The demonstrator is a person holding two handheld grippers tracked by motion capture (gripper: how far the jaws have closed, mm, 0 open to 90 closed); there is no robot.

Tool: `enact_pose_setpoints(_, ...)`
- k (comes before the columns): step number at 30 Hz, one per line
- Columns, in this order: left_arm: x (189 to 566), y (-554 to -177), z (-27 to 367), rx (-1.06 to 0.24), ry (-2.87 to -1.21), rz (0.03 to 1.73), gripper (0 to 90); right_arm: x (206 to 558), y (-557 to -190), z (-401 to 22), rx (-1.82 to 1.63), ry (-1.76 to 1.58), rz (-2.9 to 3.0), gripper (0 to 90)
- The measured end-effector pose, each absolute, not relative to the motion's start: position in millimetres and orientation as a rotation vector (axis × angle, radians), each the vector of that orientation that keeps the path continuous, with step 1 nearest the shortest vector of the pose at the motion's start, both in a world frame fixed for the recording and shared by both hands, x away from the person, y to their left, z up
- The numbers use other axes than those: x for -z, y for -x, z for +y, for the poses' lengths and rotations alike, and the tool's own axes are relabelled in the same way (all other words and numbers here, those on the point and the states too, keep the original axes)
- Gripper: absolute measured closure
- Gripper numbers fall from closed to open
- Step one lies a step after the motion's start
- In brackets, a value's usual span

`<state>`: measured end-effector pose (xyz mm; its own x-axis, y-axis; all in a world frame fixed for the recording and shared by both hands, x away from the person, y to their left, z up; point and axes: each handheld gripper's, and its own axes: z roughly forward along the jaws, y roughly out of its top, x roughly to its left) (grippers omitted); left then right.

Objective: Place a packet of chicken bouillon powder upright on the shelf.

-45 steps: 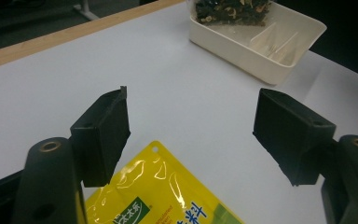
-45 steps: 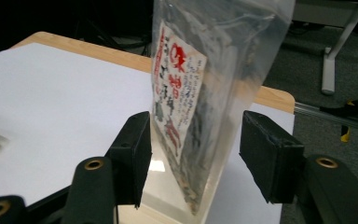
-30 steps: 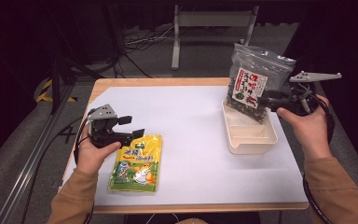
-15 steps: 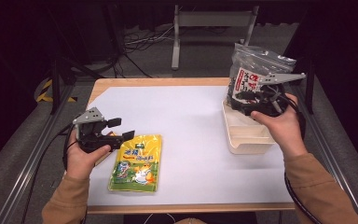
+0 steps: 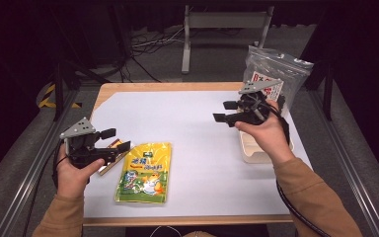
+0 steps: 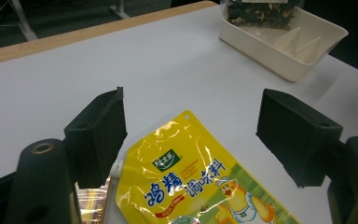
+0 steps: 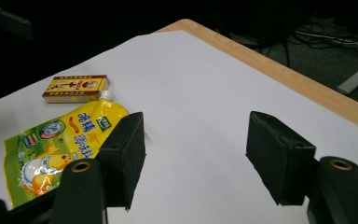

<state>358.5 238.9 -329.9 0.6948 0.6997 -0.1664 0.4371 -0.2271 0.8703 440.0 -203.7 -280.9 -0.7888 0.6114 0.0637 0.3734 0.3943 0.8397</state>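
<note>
A yellow pouch [image 5: 145, 173] lies flat near the table's front left, seen too in the left gripper view [image 6: 191, 182] and the right gripper view [image 7: 60, 140]. A small yellow-and-red box [image 7: 77, 88] lies beside the pouch's spout, partly under my left gripper [image 5: 116, 139]. That gripper hovers open over the pouch's top corner [image 6: 191, 135]. A clear bag of dark dried food [image 5: 276, 74] stands in a white tray [image 5: 249, 150] at the right. My right gripper [image 5: 223, 111] is left of the bag, pointing across the table [image 7: 196, 158]. Its jaws have just been opening and hold nothing.
White paper covers the wooden table [image 5: 177, 86], with bare paper between the pouch and the tray. The tray [image 6: 284, 46] has dividers inside. Metal rails run along both sides of the table, and cables and a stand lie on the floor beyond it.
My right gripper has drawn away from the bag and moved left and down over the table. The bag stays upright in the tray. My left gripper has shifted slightly left.
</note>
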Motion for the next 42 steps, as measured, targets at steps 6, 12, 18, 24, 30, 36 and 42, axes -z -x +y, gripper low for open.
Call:
enact_pose_setpoints(6, 330, -358, 243, -0.32, -1.863, 0.892, 24.7, 296, -445, -174, -1.343, -0.837, 2.468, 37.9)
enact_pose_setpoints(12, 328, -358, 245, -0.316, -1.861, 0.899, 24.8, 311, -453, -150, -1.34, -0.819, 2.531, 38.2)
enact_pose_setpoints(18, 329, -360, 248, -0.319, -1.86, 0.911, 24.9, 324, -460, -134, -1.322, -0.822, 2.581, 38.3)
enact_pose_setpoints(24, 329, -362, 251, -0.32, -1.855, 0.913, 25.0, 340, -466, -116, -1.316, -0.812, 2.632, 41.0)
enact_pose_setpoints(30, 330, -362, 250, -0.323, -1.859, 0.909, 25.3, 354, -471, -105, -1.291, -0.801, 2.672, 42.3)
enact_pose_setpoints(36, 329, -362, 250, -0.344, -1.861, 0.899, 26.1, 369, -478, -94, -1.242, -0.78, 2.722, 44.8)
enact_pose_setpoints(42, 329, -362, 250, -0.332, -1.86, 0.908, 26.1, 383, -482, -85, -1.223, -0.807, 2.761, 42.0)
